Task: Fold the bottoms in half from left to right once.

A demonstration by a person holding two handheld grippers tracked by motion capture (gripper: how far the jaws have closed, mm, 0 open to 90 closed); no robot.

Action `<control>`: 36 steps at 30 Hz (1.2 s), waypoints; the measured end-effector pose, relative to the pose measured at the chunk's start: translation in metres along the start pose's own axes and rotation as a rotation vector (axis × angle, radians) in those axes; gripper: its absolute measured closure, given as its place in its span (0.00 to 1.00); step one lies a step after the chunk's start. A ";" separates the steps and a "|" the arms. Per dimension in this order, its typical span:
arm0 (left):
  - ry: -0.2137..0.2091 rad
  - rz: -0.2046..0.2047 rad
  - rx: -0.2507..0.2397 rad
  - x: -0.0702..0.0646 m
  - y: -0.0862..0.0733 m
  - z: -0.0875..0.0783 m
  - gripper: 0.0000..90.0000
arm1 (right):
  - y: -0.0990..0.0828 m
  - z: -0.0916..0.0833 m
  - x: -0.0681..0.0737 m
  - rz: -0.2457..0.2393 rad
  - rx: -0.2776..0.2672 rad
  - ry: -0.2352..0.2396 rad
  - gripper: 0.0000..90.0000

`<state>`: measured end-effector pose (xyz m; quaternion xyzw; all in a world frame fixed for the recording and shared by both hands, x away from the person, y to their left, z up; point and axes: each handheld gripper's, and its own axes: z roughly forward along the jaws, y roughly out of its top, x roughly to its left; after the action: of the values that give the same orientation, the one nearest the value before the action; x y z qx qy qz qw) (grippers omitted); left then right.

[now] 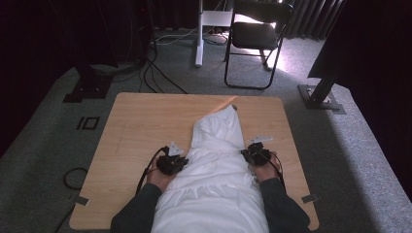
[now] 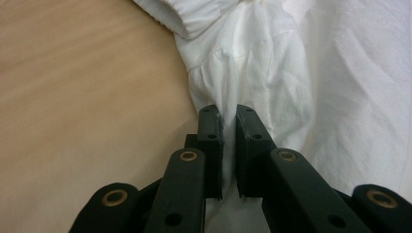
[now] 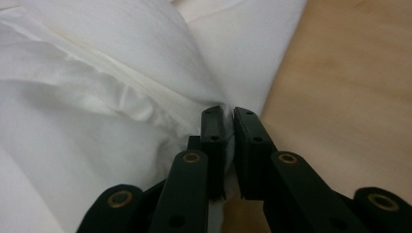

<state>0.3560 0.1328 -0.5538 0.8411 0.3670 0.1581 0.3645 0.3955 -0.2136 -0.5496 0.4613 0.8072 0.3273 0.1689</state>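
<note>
**High view: white garment pinched at both sides, folding under way**

High view shows a light wooden table [image 1: 131, 145] on grey carpet, with a white, crinkled fabric garment [image 1: 216, 174] lying lengthwise down its middle, from near the far edge to the near edge where the person sits. The far end narrows to a gathered, folded-over peak; the near part spreads wide and drapes toward the person's dark sleeves.

The left gripper [image 1: 171, 162], black with a grey plate on top, sits at the garment's left edge about halfway along. The right gripper [image 1: 257, 154] mirrors it at the right edge.

In the left gripper view, the black jaws stand nearly pressed together with a thin fold of white cloth caught between them; an elasticated cuff or hem [image 2: 182, 19] lies beyond, beside bare table. In the right gripper view, the jaws likewise pinch a bunched seam of the white cloth at the garment's edge, with wood to the side.

Judging progress: both grips look secured, and the far end appears already folded (though how many layers lie there cannot be told). What seems left is to carry the pinched edges over or inward to finish the fold, then release and smooth. A black folding chair [image 1: 257, 36] stands beyond the table.
</note>
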 end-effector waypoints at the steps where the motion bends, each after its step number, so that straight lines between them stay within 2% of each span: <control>1: 0.004 0.008 -0.001 -0.002 -0.003 -0.003 0.92 | -0.004 -0.004 0.004 -0.011 0.009 0.017 0.94; 3: 0.017 0.022 0.000 -0.004 -0.006 -0.006 0.92 | -0.006 -0.011 0.011 -0.047 0.046 0.038 0.91; 4: 0.022 0.027 0.002 -0.004 -0.005 -0.006 0.92 | -0.004 -0.014 0.014 -0.070 0.047 0.023 0.87; 6: 0.025 0.034 0.007 -0.004 -0.004 -0.005 0.92 | 0.005 -0.024 0.017 -0.105 -0.016 0.013 0.75; 8: 0.024 0.026 -0.002 -0.004 -0.004 -0.004 0.92 | 0.019 -0.031 0.023 -0.129 -0.074 0.025 0.69; 11: 0.022 0.026 -0.003 -0.004 -0.005 -0.004 0.92 | 0.044 -0.032 0.039 -0.178 -0.120 0.091 0.67; 12: 0.024 0.020 -0.010 -0.004 -0.005 -0.004 0.92 | 0.052 -0.029 0.046 -0.194 -0.126 0.114 0.67; 14: 0.024 0.023 -0.007 -0.004 -0.005 -0.004 0.92 | 0.065 -0.018 0.062 -0.245 -0.128 0.128 0.63; 15: 0.024 0.023 -0.006 -0.004 -0.005 -0.004 0.92 | 0.070 -0.011 0.069 -0.272 -0.123 0.140 0.57; 17: 0.024 0.023 -0.008 -0.004 -0.005 -0.004 0.92 | 0.078 0.007 0.084 -0.310 -0.082 0.144 0.44; 20: 0.028 0.025 -0.011 -0.005 -0.006 -0.004 0.92 | 0.082 0.032 0.099 -0.366 -0.033 0.147 0.36; 21: 0.030 0.028 -0.011 -0.005 -0.006 -0.004 0.92 | 0.083 0.039 0.102 -0.387 -0.017 0.133 0.35; 22: 0.031 0.026 -0.016 -0.006 -0.006 -0.004 0.92 | 0.083 0.045 0.104 -0.414 -0.001 0.116 0.36; 23: 0.031 0.026 -0.015 -0.006 -0.006 -0.004 0.92 | 0.084 0.050 0.104 -0.442 0.010 0.107 0.45; 24: 0.032 0.025 -0.016 -0.006 -0.006 -0.004 0.92 | 0.086 0.051 0.102 -0.460 0.012 0.110 0.61; 25: 0.035 0.028 -0.016 -0.006 -0.006 -0.004 0.92 | 0.089 0.051 0.099 -0.445 0.015 0.111 0.72; 27: 0.035 0.032 -0.014 -0.007 -0.006 -0.004 0.93 | 0.098 0.045 0.086 -0.373 -0.025 0.118 0.85; 29: 0.035 0.032 -0.013 -0.008 -0.007 -0.005 0.94 | 0.108 0.035 0.067 -0.282 -0.081 0.097 0.90; 31: 0.032 0.034 -0.014 -0.009 -0.007 -0.005 0.95 | 0.116 0.025 0.045 -0.185 -0.122 0.046 0.95; 34: 0.028 0.036 -0.015 -0.011 -0.009 -0.007 0.95 | 0.123 0.014 0.009 -0.049 -0.165 -0.021 0.96; 36: 0.027 0.037 -0.017 -0.012 -0.010 -0.007 0.95 | 0.123 0.010 -0.012 0.022 -0.175 -0.033 0.97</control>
<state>0.3389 0.1326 -0.5561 0.8425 0.3548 0.1791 0.3636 0.4858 -0.1761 -0.4735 0.4590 0.7674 0.3909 0.2180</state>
